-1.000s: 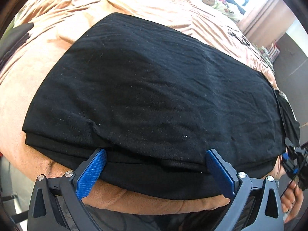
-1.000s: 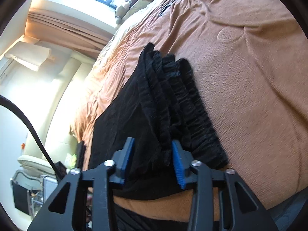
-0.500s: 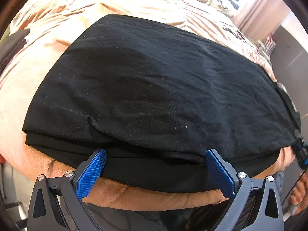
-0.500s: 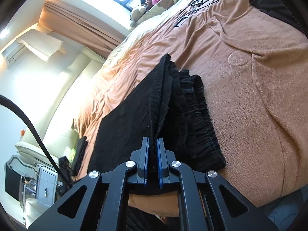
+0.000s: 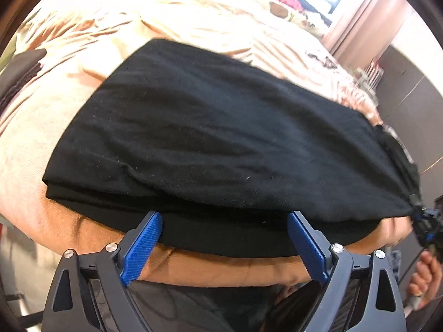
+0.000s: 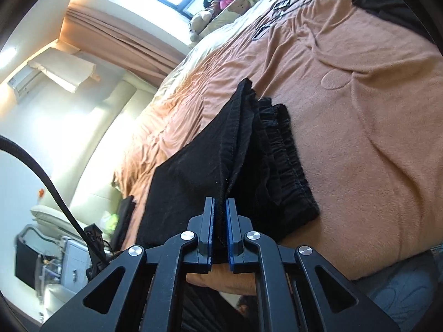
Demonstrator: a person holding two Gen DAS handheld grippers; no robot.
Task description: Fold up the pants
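**Pants pinched at one end on the bed**

Black cotton pants (image 5: pixel 221 138), folded in layers, lie across a brown fleece blanket (image 6: pixel 360 110) and fill the middle of my left view. My left claw (image 5: pixel 223 238) sits at the bottom of that frame, its blue pads wide apart and just drawing inward, framing the near edge of the cloth without pressing it. My right claw (image 6: pixel 220 229), at lower centre of its own view, is clamped tight on the upper layer's hem beside the gathered waistband (image 6: pixel 285 166). At the left view's right edge, a hand (image 5: pixel 423 274) grips that claw's handle.
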